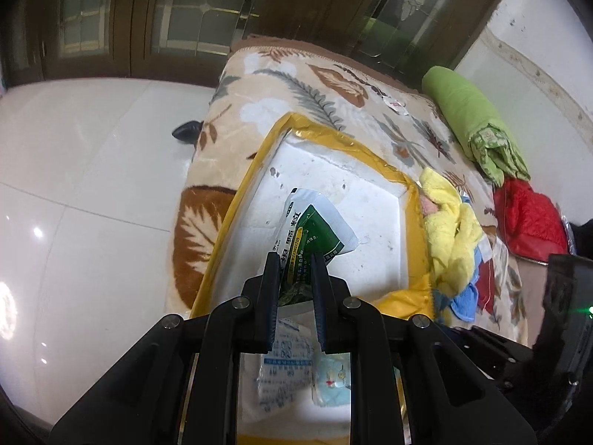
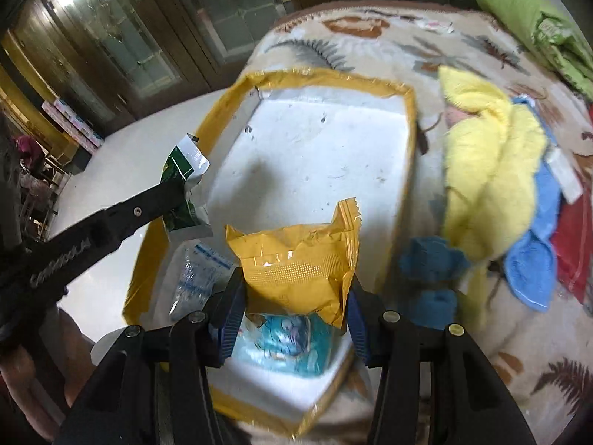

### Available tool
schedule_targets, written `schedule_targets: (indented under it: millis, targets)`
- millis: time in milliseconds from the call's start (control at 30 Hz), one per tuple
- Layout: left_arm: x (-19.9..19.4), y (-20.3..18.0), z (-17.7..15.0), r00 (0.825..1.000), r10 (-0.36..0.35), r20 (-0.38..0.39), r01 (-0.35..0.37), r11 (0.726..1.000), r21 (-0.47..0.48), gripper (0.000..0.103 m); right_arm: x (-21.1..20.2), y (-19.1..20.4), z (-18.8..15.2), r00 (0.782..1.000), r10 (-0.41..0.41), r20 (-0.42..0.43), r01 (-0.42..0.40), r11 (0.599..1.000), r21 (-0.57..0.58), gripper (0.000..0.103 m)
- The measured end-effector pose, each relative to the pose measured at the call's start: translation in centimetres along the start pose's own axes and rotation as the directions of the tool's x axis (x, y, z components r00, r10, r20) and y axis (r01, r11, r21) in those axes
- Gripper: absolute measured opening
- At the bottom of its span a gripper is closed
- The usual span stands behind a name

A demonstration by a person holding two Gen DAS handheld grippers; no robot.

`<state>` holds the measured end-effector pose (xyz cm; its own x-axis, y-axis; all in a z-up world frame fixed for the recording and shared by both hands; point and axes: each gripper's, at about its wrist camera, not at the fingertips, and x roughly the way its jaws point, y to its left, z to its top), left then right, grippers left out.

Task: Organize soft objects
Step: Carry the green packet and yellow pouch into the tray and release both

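A white foam box (image 1: 370, 200) (image 2: 315, 141) with yellow tape on its rim lies on a leaf-patterned blanket. My left gripper (image 1: 294, 259) (image 2: 174, 193) is shut on a green and white sachet (image 1: 315, 230) (image 2: 183, 174), held over the box's near left part. My right gripper (image 2: 296, 278) is shut on a puffy yellow packet (image 2: 296, 259), above the box's near end. Inside the box lie a blue-printed clear pouch (image 1: 285, 363) (image 2: 196, 278) and a light blue picture packet (image 1: 333, 378) (image 2: 289, 341).
A yellow towel (image 1: 448, 230) (image 2: 489, 163), blue cloths (image 2: 533, 259) and a red quilted item (image 1: 526, 215) are heaped right of the box. A green rolled quilt (image 1: 470, 118) (image 2: 533, 18) lies by the wall. White tiled floor (image 1: 92, 185) and wooden glass-door cabinets (image 1: 148, 11) are to the left.
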<state>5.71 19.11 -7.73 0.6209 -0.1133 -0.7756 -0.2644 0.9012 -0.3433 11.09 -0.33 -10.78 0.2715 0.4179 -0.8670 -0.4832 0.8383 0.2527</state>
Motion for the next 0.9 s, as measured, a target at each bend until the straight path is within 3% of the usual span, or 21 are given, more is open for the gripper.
schedule_targets:
  millis: [100, 200, 300, 367, 467, 500, 533, 667, 800, 900]
  targets:
    - [1.5, 0.4, -0.5, 0.999, 0.014, -0.035, -0.014, 1.000, 0.005, 0.016, 1.0, 0.3, 0.2, 1.000, -0.021, -0.010, 0.021, 1.000, -0.021, 0.050]
    - [1.6, 0.2, -0.3, 0.999, 0.031, -0.018, -0.031, 0.999, 0.009, 0.016, 1.2, 0.3, 0.3, 1.000, -0.029, -0.001, 0.029, 0.999, -0.031, 0.051]
    - [3.1, 0.2, -0.6, 0.994, 0.048, -0.095, -0.047, 0.999, 0.006, 0.016, 1.4, 0.2, 0.3, 1.000, -0.018, 0.001, 0.018, 1.000, -0.026, 0.054]
    - [3.2, 0.1, -0.7, 0.994, 0.022, -0.103, -0.022, 1.000, 0.007, 0.016, 1.6, 0.1, 0.3, 1.000, -0.007, 0.005, 0.007, 1.000, -0.023, 0.056]
    - [3.1, 0.4, -0.9, 0.993, -0.043, -0.106, 0.041, 0.999, -0.022, 0.027, 1.3, -0.2, 0.1, 1.000, 0.024, 0.012, -0.023, 0.999, -0.032, 0.057]
    - [2.9, 0.6, -1.0, 0.992, -0.068, -0.107, 0.063, 0.997, -0.041, 0.042, 1.0, -0.4, -0.1, 0.999, 0.036, 0.022, -0.036, 0.999, -0.030, 0.057]
    - [2.8, 0.8, -0.9, 0.991, -0.091, -0.103, 0.086, 0.995, -0.052, 0.051, 0.6, -0.5, -0.3, 0.998, 0.051, 0.029, -0.050, 0.998, -0.031, 0.060]
    - [1.5, 1.3, -1.2, 0.981, -0.183, -0.068, 0.176, 0.979, -0.107, 0.054, -1.8, -0.8, -1.2, 0.993, 0.082, 0.089, -0.078, 0.996, -0.045, 0.071]
    - [-1.2, -0.7, -2.0, 0.991, -0.132, 0.039, 0.133, 0.991, -0.029, 0.054, -4.2, -1.8, -2.5, 0.989, 0.079, 0.126, -0.073, 0.996, -0.051, 0.071]
    - [-2.4, -2.7, -3.6, 0.994, -0.096, 0.056, 0.097, 0.995, -0.003, 0.054, -6.0, -3.6, -3.9, 0.987, 0.071, 0.147, -0.068, 0.997, -0.027, 0.071]
